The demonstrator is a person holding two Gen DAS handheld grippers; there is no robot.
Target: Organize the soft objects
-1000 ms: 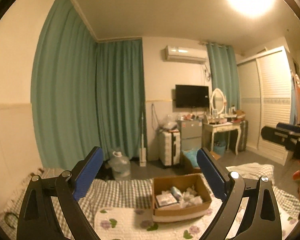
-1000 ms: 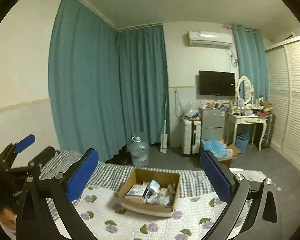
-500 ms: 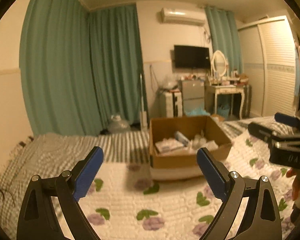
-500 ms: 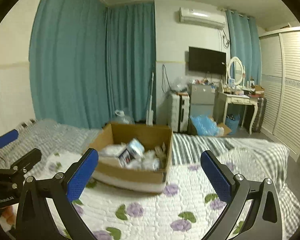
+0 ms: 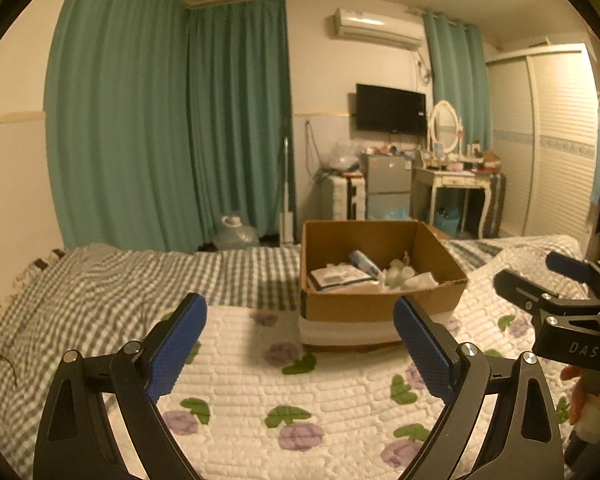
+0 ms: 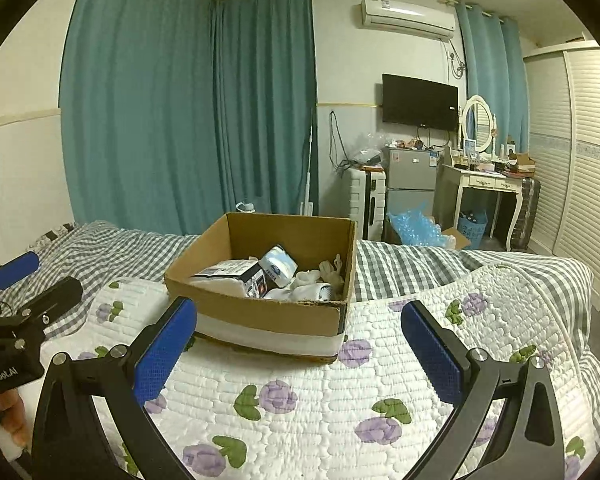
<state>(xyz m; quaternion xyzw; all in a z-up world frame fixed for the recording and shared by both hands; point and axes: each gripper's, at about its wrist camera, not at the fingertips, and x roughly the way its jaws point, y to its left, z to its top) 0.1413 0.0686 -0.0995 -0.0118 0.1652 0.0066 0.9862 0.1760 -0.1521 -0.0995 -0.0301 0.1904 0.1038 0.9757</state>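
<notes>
Grippers first: the left gripper (image 5: pixel 298 344) and the right gripper (image 6: pixel 298 346) both hover with their blue-padded jaws spread wide and nothing between them, low over the white quilted bedspread printed with purple flowers (image 6: pixel 308 384). Just beyond their tips, on that quilt, sits the open brown cardboard box (image 6: pixel 260 312), nearer the right gripper's view than the left's. Inside it lie the soft objects: white rolled socks (image 6: pixel 308 284), a blue-and-white wrapped roll (image 6: pixel 278 268) and a flat white packet with a printed label (image 6: pixel 224 276), all heaped together. Farther off, a grey checked blanket (image 5: pixel 100 280) covers the far side of the bed. The likely trouble is the jumble itself: wide jaws reaching in could pinch two items at once, or snag the box wall and drag the light box across the quilt.
</notes>
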